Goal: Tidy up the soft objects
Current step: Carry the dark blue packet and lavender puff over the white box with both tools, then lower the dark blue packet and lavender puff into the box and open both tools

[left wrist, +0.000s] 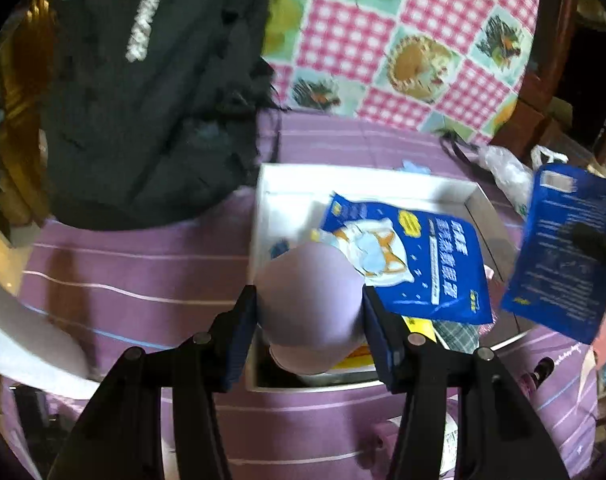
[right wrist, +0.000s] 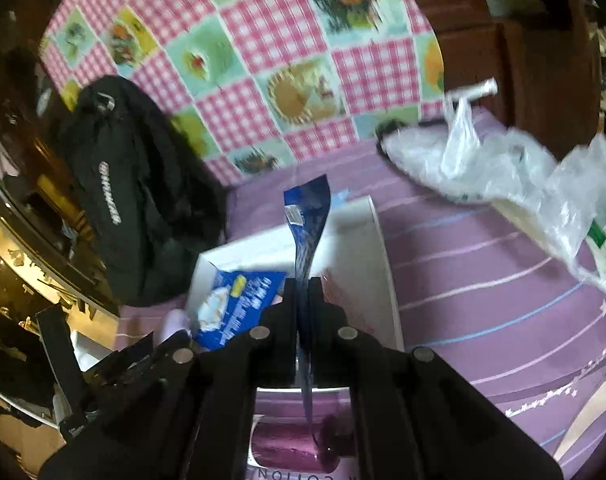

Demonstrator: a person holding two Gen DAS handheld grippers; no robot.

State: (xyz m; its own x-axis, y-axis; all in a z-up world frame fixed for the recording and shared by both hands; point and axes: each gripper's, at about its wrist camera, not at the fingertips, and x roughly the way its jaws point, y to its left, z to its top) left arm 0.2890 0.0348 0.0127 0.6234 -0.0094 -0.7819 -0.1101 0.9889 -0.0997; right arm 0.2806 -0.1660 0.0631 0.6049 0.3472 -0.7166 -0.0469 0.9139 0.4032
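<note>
My left gripper (left wrist: 309, 316) is shut on a pale lilac soft roll (left wrist: 309, 304) and holds it over the near end of a white open box (left wrist: 271, 184) on the purple striped cloth. A blue packet (left wrist: 419, 264) lies inside the box; it also shows in the right wrist view (right wrist: 239, 300). My right gripper (right wrist: 303, 292) is shut on a second blue packet (right wrist: 307, 224), held edge-on above the box (right wrist: 367, 248). That packet shows at the right of the left wrist view (left wrist: 563, 248).
A black jacket (left wrist: 151, 92) lies left of the box, also in the right wrist view (right wrist: 135, 200). A pink checked cloth (left wrist: 403, 40) hangs behind. A clear plastic bag (right wrist: 515, 168) sits at the right. A dark purple bottle (right wrist: 295, 448) lies below my right gripper.
</note>
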